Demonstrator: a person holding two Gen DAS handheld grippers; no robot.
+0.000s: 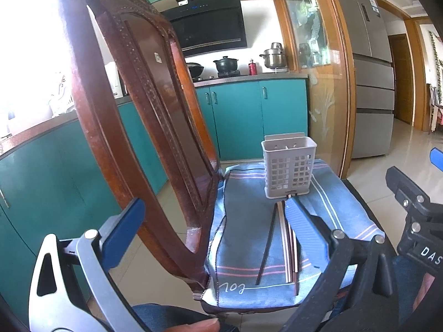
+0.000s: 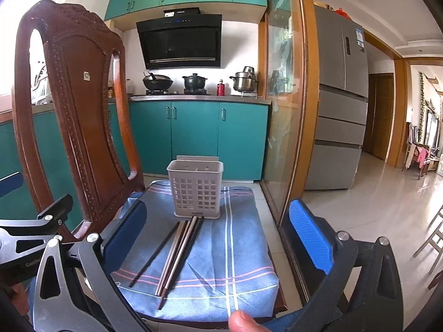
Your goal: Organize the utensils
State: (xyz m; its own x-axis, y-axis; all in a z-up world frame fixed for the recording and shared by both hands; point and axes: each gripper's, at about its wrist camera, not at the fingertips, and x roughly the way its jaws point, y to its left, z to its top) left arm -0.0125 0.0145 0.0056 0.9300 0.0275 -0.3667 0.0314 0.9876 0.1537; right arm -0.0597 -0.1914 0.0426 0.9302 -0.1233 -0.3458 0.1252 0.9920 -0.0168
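Chopsticks (image 2: 177,251) lie dead ahead between the wide-open, empty right gripper (image 2: 218,238) fingers — long axis toward holder (image 2: 195,191); left gripper (image 1: 213,235) also agape, empty.

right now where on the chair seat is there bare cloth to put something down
Bare blue cloth lies right of the chopsticks, out to the seat's right edge. A narrower strip lies left of them, toward the chair back. The middle is crowded: chopsticks run up to the white holder.

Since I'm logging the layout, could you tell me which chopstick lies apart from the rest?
The black chopstick on the left: it lies alone on the cloth, angled away from the bundle.
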